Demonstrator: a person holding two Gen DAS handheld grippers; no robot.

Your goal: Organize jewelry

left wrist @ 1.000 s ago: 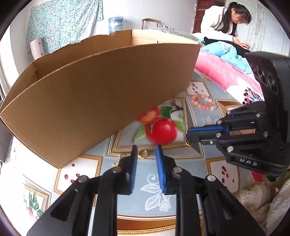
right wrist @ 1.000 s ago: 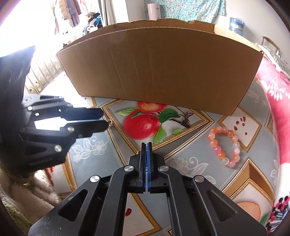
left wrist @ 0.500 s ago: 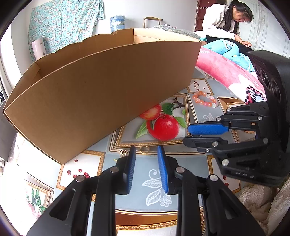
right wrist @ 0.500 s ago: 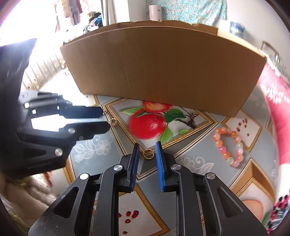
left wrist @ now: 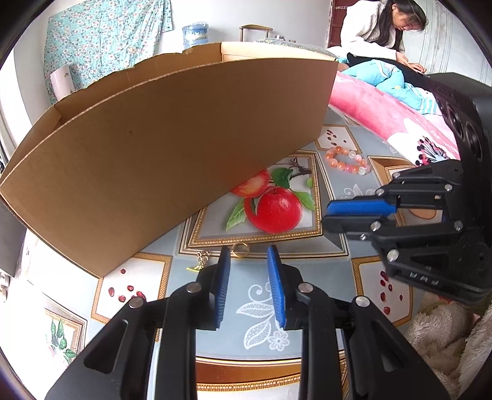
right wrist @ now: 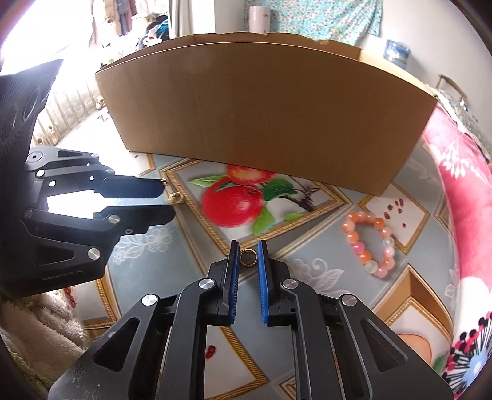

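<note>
A gold ring (right wrist: pixel 248 257) lies on the patterned tabletop between the tips of my open right gripper (right wrist: pixel 248 250). A second gold ring (left wrist: pixel 240 248) and a small gold chain piece (left wrist: pixel 202 256) lie just ahead of my open left gripper (left wrist: pixel 245 258); this ring also shows in the right wrist view (right wrist: pixel 176 197). A pink and orange bead bracelet (left wrist: pixel 347 160) lies on the table to the right, also in the right wrist view (right wrist: pixel 370 243). The right gripper shows in the left wrist view (left wrist: pixel 335 214), the left gripper in the right wrist view (right wrist: pixel 164 200).
A large open cardboard box (left wrist: pixel 172 135) stands at the back of the table (left wrist: pixel 255 295), also in the right wrist view (right wrist: pixel 270 123). A pink blanket (right wrist: pixel 461 197) lies at the right. A person (left wrist: pixel 378 27) sits behind it. White fleece (left wrist: pixel 446 338) lies at the near edge.
My right gripper has opened from fully shut and the gold ring now sits between its tips. My left gripper has pulled back slightly and stays open.
</note>
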